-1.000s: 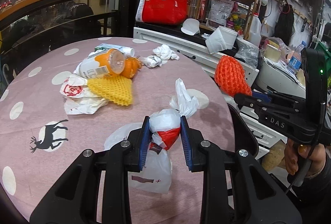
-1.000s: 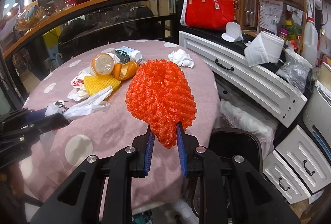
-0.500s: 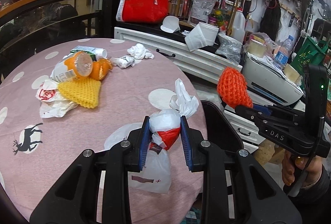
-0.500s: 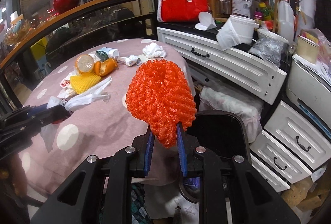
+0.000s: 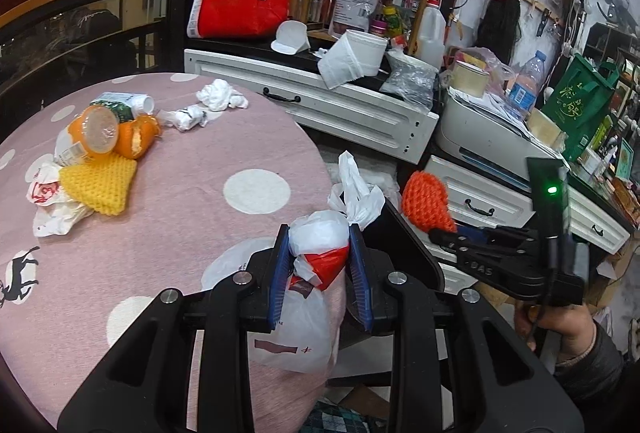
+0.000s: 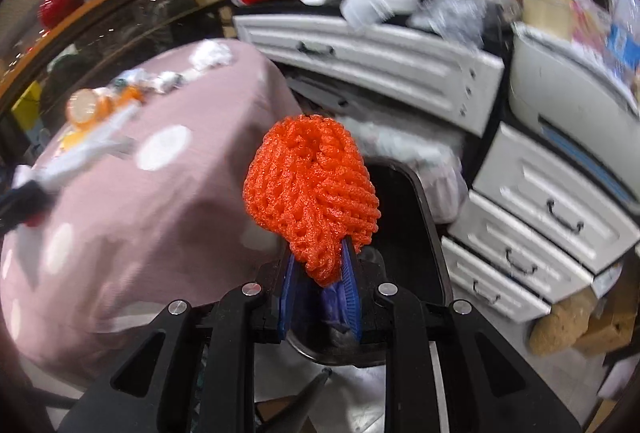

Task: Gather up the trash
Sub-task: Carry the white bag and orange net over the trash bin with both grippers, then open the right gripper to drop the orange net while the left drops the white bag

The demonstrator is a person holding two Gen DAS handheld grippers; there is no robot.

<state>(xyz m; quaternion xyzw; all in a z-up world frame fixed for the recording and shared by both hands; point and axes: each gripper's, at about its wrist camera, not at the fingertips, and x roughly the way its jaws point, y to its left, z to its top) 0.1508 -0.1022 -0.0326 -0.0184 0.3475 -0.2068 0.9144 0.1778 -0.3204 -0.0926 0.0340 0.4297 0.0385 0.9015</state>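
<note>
Left wrist view: the left hand-held gripper (image 5: 318, 265) pinches a knotted white plastic bag (image 5: 316, 233) with a red patch between its blue pads, at the near edge of the pink polka-dot tabletop (image 5: 192, 201). Farther back on the tabletop lie a yellow foam net (image 5: 100, 185), an orange bottle (image 5: 90, 133), an orange peel (image 5: 138, 139) and crumpled tissues (image 5: 218, 95) — all untouched. To the right, the right hand-held gripper (image 6: 318, 273) is clamped on the lower tip of an orange foam net (image 6: 312, 189), held by a person's hand (image 5: 560, 325). Right wrist view, blurred — the net hangs above a black bin (image 6: 416, 233) just beside the tabletop.
</note>
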